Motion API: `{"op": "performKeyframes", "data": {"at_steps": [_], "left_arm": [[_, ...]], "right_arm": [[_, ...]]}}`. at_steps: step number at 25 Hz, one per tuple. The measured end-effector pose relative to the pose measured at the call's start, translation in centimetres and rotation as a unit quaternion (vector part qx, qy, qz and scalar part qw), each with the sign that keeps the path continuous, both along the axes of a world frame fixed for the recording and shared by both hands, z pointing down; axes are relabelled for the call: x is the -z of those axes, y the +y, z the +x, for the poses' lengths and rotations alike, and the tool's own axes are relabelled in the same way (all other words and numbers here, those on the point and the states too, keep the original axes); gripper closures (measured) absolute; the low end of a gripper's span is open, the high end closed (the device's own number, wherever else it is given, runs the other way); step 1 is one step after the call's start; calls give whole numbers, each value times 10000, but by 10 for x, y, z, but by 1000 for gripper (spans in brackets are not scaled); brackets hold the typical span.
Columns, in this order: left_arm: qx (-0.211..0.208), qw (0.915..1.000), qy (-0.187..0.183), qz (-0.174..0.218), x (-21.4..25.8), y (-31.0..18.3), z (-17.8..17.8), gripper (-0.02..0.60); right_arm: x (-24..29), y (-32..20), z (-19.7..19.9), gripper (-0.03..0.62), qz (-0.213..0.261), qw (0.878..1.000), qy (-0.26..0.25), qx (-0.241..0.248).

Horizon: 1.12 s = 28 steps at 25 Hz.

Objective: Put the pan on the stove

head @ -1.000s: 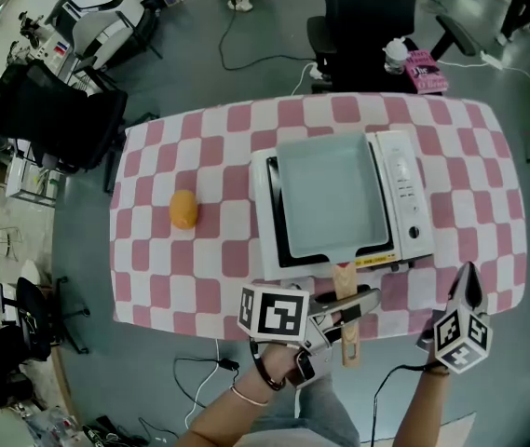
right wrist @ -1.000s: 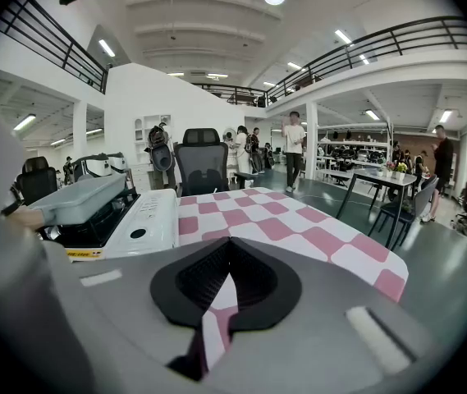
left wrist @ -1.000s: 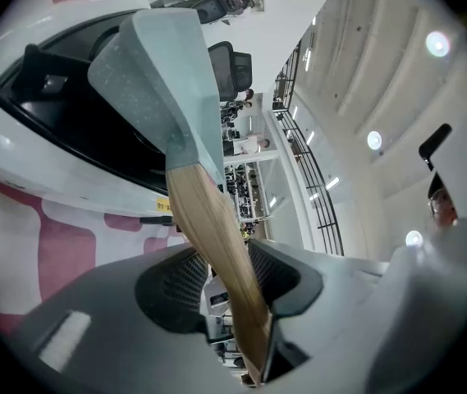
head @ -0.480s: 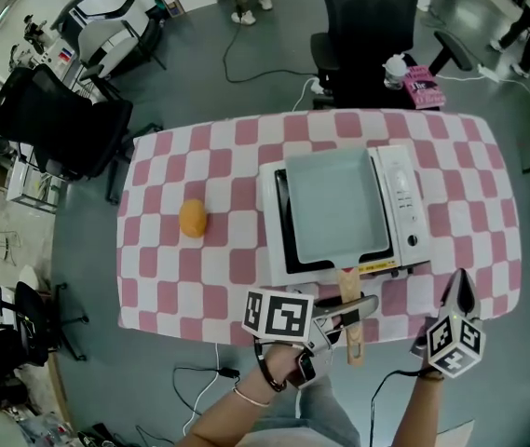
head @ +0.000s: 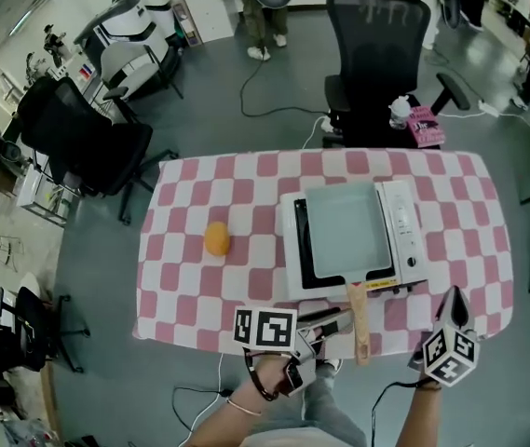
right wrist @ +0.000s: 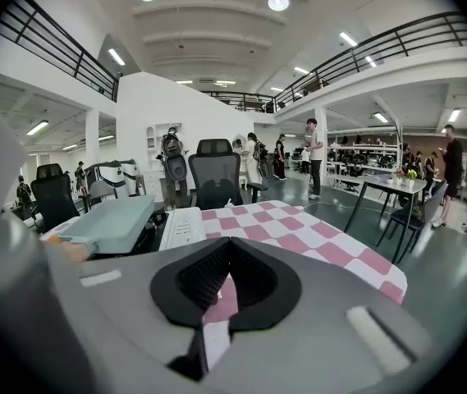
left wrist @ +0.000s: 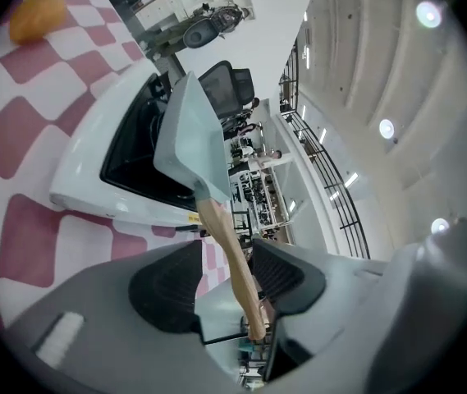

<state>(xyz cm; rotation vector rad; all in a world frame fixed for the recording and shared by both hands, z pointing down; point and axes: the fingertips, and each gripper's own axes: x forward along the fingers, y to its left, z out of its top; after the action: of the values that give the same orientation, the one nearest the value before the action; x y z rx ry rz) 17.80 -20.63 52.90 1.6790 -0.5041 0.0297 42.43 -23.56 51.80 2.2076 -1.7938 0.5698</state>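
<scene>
Wood is the weak point here: the handle (head: 359,319). The pan (head: 343,228) sits flat on the stove (head: 404,236), and its handle reaches out past the stove's near side and over the desk (head: 199,184) edge. The left gripper (head: 337,322) has just been opening. Its fingers stand wide, with the handle between them but not pressed. If it backs away sideways or tilted, a finger may catch the handle and slew the pan off the stove. The right gripper (head: 454,296), fingers closed on nothing, hovers off the stove's near right corner.
</scene>
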Motion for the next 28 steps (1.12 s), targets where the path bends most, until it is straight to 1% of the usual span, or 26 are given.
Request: {"op": "performKeyframes", "data": {"at_steps": [3, 5, 6, 8, 9, 11, 13, 15, 16, 19, 20, 21, 25, 26, 28], "left_arm": [[300, 9988, -230, 296, 15, -3, -27, 399], [493, 9956, -489, 625, 28, -7, -46, 399], [572, 9926, -662, 836, 35, -11, -55, 399], [698, 9826, -1101, 1324, 49, -18, -69, 409], [760, 9753, -1343, 1582, 57, -22, -76, 420], [915, 9572, -1798, 2073, 72, -32, -89, 436], [1102, 9363, -2198, 2508, 87, -43, -101, 457], [1303, 9112, -2593, 2924, 102, -55, -111, 486], [1417, 8960, -2797, 3143, 111, -61, -116, 503], [1766, 8437, -3370, 3786, 138, -76, -132, 572], [1872, 8282, -3507, 3950, 146, -80, -136, 581], [1984, 8151, -3606, 4077, 154, -83, -139, 583], [2563, 7710, -3810, 4414, 175, -93, -154, 583], [2721, 7581, -3853, 4503, 180, -95, -158, 583], [2987, 7288, -3977, 4706, 186, -95, -166, 583]], "right_arm": [[15, -1, -10, 585, 65, 9999, 12, 133], [26, -4, -18, 585, 127, 9996, 45, 255], [32, -5, -22, 585, 173, 9994, 55, 306], [44, -8, -27, 585, 276, 9989, 65, 383], [50, -10, -29, 585, 335, 9986, 66, 416], [64, -15, -35, 585, 477, 9977, 60, 486], [79, -21, -41, 585, 638, 9963, 77, 574], [96, -27, -46, 585, 804, 9944, 126, 670], [105, -29, -48, 585, 887, 9934, 155, 714], [129, -34, -51, 585, 1120, 9902, 240, 799], [136, -34, -51, 585, 1192, 9893, 257, 807], [142, -35, -50, 585, 1258, 9884, 268, 806], [158, -32, -42, 585, 1444, 9864, 292, 732], [160, -30, -39, 585, 1480, 9860, 309, 703], [164, -24, -33, 585, 1548, 9847, 481, 646]]}}
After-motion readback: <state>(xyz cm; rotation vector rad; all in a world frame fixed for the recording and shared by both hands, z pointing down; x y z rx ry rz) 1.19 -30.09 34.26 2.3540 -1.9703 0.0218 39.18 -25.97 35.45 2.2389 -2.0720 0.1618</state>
